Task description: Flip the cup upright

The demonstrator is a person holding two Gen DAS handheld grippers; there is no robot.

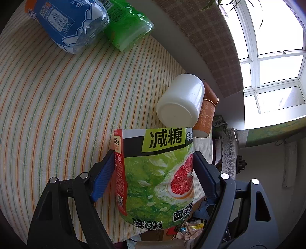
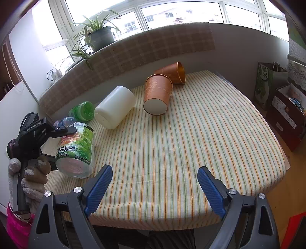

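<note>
Stretching right across both views is the striped tablecloth (image 2: 191,134), covering the table (image 2: 277,172) below the window (image 2: 172,13) and its checked ledge cover (image 2: 143,47). Over on the left side, the left gripper (image 1: 153,172) has its blue pads (image 1: 104,176) clamped on a cut green tea bottle cup (image 1: 158,178), grapefruit label facing the left wrist camera; from the right wrist view that cup (image 2: 76,151) is held tipped, its clear base toward the lens, at the near left edge of the table. It looks lifted off the cloth, though I can't be sure from here. Further back lies a white cup (image 2: 114,107) on its side, base toward us, with a green plastic cup (image 2: 84,111) just beside it and a blue-labelled bottle cup (image 1: 70,24) lying next to that. Right of the white one, an orange paper cup (image 2: 157,93) lies on its side, and a brown cup (image 2: 176,72) lies touching it behind. Down front, the right gripper (image 2: 155,180) hangs over the near table edge, fingers spread wide apart, nothing between them.
</note>
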